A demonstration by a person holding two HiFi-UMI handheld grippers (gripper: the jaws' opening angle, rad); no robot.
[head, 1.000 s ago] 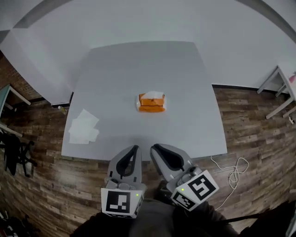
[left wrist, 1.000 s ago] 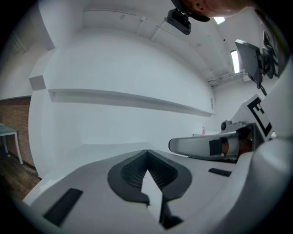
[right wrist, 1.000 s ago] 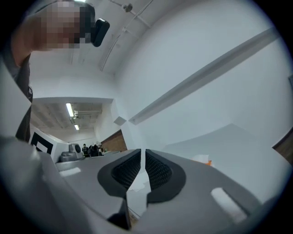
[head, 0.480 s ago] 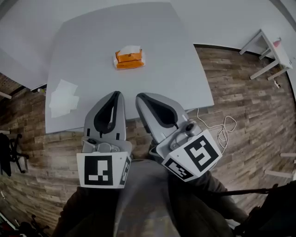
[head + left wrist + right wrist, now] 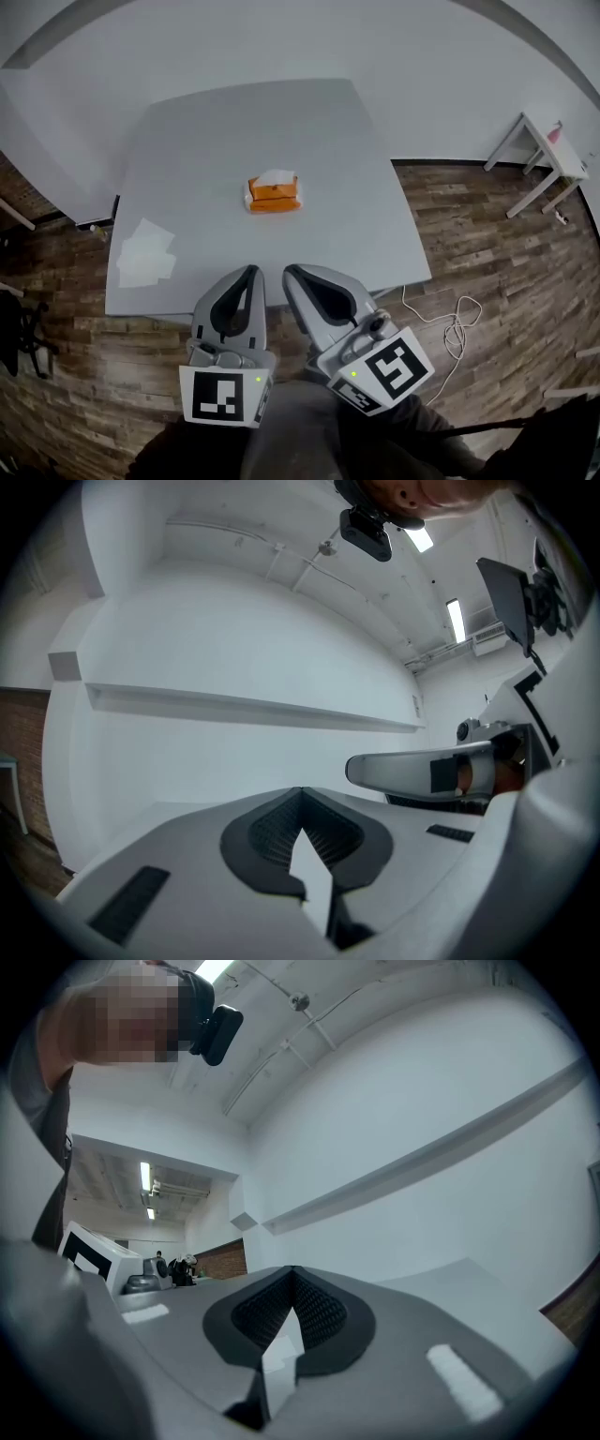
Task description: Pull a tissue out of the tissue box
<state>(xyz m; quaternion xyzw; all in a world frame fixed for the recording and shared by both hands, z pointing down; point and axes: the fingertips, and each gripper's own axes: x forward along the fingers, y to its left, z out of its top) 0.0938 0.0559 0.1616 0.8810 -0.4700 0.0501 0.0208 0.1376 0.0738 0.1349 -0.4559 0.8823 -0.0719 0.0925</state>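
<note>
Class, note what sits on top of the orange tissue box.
A white tissue pokes up from the top of the tissue box. The box's contents are covered by its walls, so they cannot be seen.

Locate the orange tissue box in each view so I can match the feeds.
Head view: the tissue box sits near the middle of the grey table.
Left gripper view: not in it; the camera looks upward.
Right gripper view: not in it either.
Shared landmark: the white wall, behind the table and filling both gripper views.
</note>
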